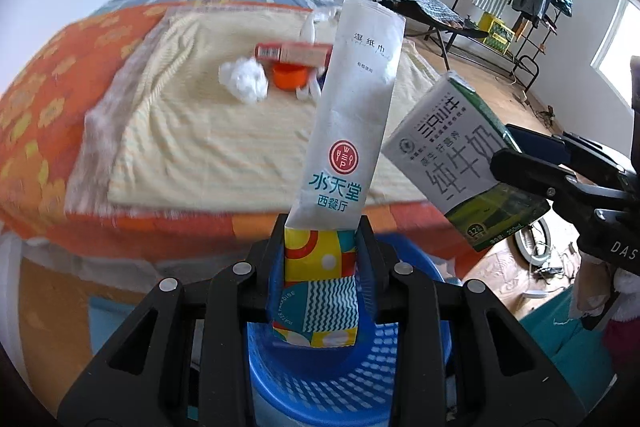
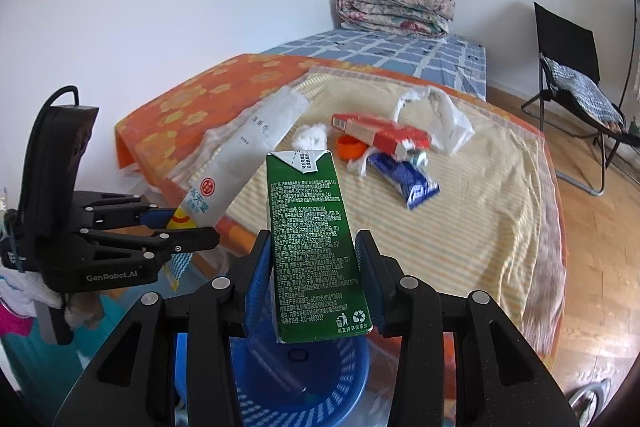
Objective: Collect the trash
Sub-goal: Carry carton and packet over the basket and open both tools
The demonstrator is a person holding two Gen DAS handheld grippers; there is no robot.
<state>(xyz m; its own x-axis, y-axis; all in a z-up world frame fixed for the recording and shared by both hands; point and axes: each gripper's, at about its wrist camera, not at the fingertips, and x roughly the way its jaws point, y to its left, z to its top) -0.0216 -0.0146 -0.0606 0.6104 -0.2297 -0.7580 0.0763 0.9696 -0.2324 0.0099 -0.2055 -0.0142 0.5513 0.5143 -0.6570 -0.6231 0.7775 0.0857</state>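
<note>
Above the blue basket (image 1: 320, 379), left gripper (image 1: 320, 267) clamps the lower end of a long wet-wipe packet (image 1: 348, 115), packet upright and leaning slightly right; just beside it to the right, right gripper (image 2: 316, 267) pinches a green-and-white milk carton (image 2: 312, 235) by its sides, carton tilted, its bottom edge over the basket (image 2: 304, 387) rim. Behind on the bed's yellow striped mat (image 2: 460, 227) more trash sits clustered: crumpled tissue (image 1: 244, 79), orange cap (image 1: 290, 75), red box (image 2: 376, 133), white plastic bag (image 2: 444, 119), blue wrapper (image 2: 404, 175); folded quilt (image 2: 394, 11) lies at the far end; black chair (image 2: 568, 67) stands on the wood floor, right.
</note>
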